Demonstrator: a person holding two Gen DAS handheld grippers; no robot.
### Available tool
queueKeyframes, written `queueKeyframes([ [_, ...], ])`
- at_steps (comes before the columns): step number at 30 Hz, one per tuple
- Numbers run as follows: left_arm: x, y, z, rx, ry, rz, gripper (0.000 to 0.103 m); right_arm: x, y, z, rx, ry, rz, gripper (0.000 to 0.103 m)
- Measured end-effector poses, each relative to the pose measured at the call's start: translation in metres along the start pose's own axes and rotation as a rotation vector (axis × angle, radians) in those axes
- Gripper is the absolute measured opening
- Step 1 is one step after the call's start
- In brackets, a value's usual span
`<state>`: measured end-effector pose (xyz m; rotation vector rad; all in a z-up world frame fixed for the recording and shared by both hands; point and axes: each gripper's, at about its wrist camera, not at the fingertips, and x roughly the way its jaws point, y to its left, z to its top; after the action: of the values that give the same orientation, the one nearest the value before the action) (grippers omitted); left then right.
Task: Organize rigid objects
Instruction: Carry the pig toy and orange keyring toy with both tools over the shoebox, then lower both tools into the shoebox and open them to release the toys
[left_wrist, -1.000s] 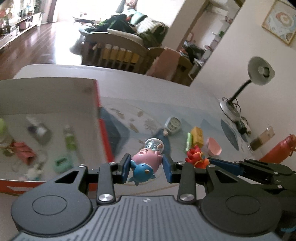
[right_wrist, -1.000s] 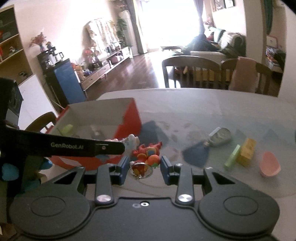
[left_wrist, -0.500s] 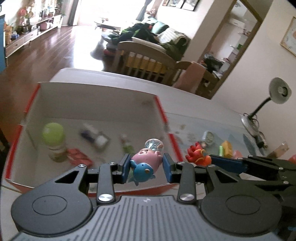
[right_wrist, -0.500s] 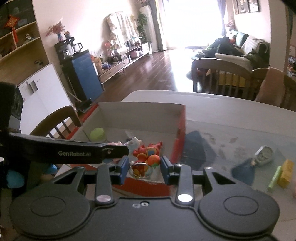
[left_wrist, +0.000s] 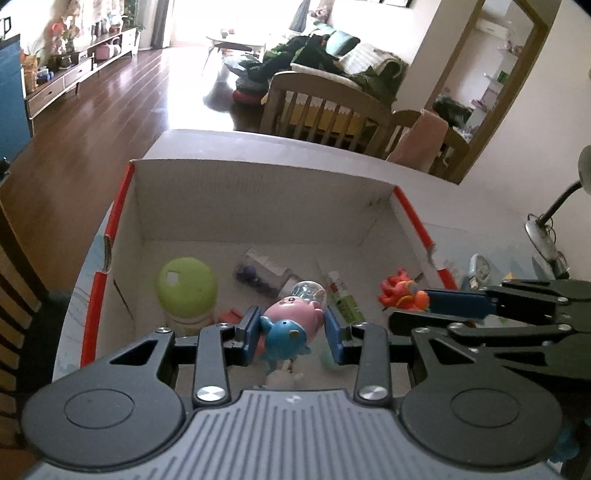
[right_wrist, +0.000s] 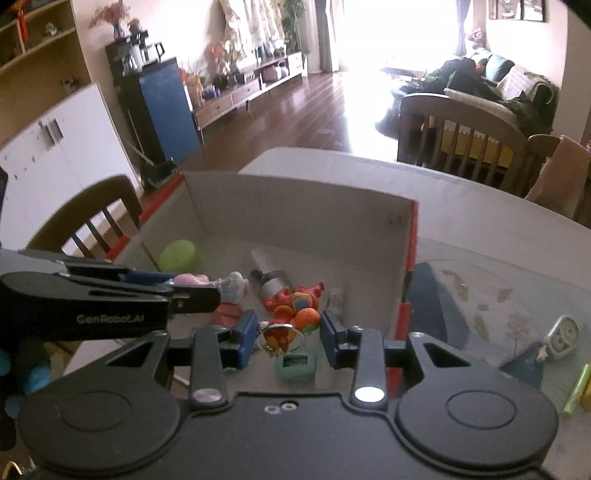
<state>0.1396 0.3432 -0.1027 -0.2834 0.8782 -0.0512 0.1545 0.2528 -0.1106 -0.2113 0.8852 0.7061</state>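
Holding a pink-and-blue toy in my left fingers and a red-and-orange toy in my right fingers, I hover both over the red-edged box on the pale surface. Below lie a green-capped jar and small bottles. Beyond the surface stand wooden chairs, dark floorboards and a bright window.

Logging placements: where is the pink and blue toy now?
Left wrist view: the pink and blue toy sits clamped in the left hand-held gripper, over the box.
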Motion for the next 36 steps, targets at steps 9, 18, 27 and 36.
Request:
queueKeyframes([
  [9,0.028,0.004,0.001,0.044,0.05,0.02,0.036,0.033,0.007,-0.005,-0.069,0.086,-0.034,0.036],
  [18,0.049,0.007,0.001,0.033,0.113,0.021,0.036,0.043,0.014,-0.005,-0.091,0.129,-0.042,0.036],
  [27,0.056,0.01,-0.006,0.013,0.156,0.029,0.036,0.037,0.011,-0.004,-0.063,0.119,-0.027,0.037],
  [36,0.051,0.007,-0.009,0.026,0.16,0.039,0.036,0.014,0.008,-0.005,-0.023,0.074,0.012,0.044],
])
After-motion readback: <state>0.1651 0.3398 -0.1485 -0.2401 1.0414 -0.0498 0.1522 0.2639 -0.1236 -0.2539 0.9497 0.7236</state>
